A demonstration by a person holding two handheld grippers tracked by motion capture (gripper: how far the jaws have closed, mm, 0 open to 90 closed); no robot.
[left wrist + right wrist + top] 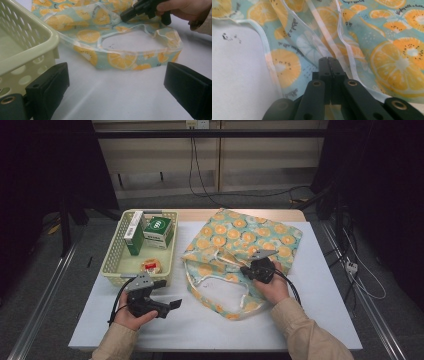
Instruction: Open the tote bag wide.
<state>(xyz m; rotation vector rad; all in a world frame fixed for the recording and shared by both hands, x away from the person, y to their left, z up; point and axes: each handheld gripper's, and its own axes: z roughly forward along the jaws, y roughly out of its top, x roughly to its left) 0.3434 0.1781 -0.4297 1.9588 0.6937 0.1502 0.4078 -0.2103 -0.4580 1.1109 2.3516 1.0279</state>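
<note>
Counting from the bag (240, 245), you have one orange-and-kiwi printed fabric bag lying flat on the white table (310, 320), with its open mouth turned toward you. One pale green perforated basket (112, 262) sits just left of the bag, near but not touching it. Inside the basket are three things: one upright green-and-white box (134, 239), one squat green box (160, 231) beside it, and one small round packet (151, 265) at the end nearer you.

Your right gripper (248, 268) sits at the bag's mouth, and its jaws are pressed together on a fold of the bag's thin fabric by the white-trimmed rim; the right gripper view shows the two pads meeting with cloth between them. Your left gripper (175, 304) rests on the table in front of the basket, left of the bag's mouth, its jaws spread wide with nothing between them.

Bare tabletop lies between the left gripper and the bag's near rim, and more lies right of the bag up to the table edge.
</note>
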